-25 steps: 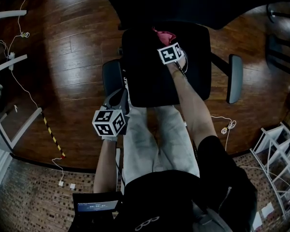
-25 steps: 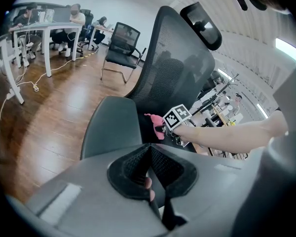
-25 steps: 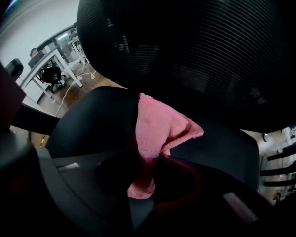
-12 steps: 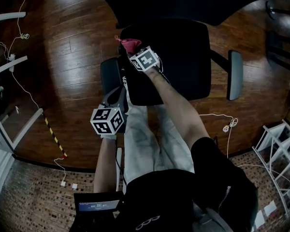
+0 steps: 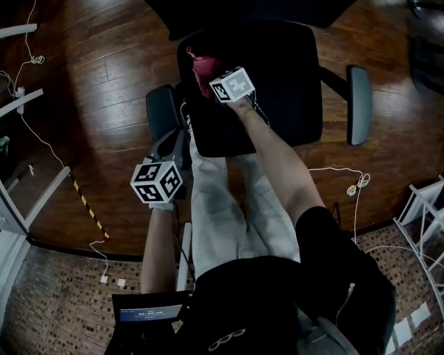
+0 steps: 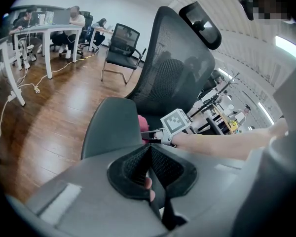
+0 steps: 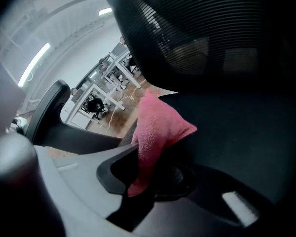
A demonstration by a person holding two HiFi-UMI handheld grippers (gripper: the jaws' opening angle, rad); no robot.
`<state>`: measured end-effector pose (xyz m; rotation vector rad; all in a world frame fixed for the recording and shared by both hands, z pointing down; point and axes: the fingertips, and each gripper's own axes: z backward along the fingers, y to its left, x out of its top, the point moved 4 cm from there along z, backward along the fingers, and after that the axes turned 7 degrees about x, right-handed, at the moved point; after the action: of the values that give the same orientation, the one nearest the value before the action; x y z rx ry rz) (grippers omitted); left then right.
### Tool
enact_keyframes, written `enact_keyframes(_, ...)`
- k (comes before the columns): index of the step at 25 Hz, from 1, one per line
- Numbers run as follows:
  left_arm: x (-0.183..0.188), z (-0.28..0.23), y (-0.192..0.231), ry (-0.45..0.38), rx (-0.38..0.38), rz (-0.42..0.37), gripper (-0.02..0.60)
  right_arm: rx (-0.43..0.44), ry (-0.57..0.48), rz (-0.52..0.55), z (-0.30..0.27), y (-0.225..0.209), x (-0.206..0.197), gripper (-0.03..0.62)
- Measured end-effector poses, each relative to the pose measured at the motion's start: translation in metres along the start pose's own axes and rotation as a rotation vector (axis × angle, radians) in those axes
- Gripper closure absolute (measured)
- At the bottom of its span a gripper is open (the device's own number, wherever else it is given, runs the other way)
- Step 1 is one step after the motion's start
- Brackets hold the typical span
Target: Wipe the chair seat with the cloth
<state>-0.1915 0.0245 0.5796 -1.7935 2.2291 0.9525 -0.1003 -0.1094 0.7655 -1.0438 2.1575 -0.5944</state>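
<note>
Bunched pink cloth (image 5: 204,71) on black chair seat (image 5: 281,80).

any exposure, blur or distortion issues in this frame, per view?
Head view: dim, black chair seat nearly featureless, floorboards bowed by the lens. Left gripper view: well lit, strong fisheye, dark corners. Right gripper view: ceiling lights blown out, seat crushed to black, cloth sharp, foreground at left blurred.

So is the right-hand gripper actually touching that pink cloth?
Touching. The right gripper view shows the pink cloth pinched between the jaws of the right gripper, with its free end sticking out past them.
</note>
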Motion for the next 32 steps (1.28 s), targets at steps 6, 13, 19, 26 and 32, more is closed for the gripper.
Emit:
enact_keyframes(6, 0.0, 0.002, 0.002, -0.004, 0.009, -0.008, 0.588, -0.128, 0.0, -0.046, 0.045, -0.055, -0.02, 0.525)
enact_keyframes(13, 0.001, 0.001, 0.002, -0.007, 0.018, -0.013, 0.588, -0.314, 0.006, -0.082, 0.119, -0.12, -0.048, 0.525)
enact_keyframes(19, 0.0, 0.0, 0.002, -0.007, 0.023, -0.017, 0.588, -0.516, 0.017, -0.116, 0.196, -0.169, -0.073, 0.525)
enact_keyframes(26, 0.001, 0.001, 0.002, -0.01, 0.026, -0.021, 0.588, -0.782, 0.063, -0.174, 0.26, -0.19, -0.09, 0.525)
enact_keyframes(32, 0.0, -0.001, 0.002, -0.007, 0.019, -0.015, 0.588, -0.926, 0.114, -0.157, 0.276, -0.188, -0.094, 0.525)
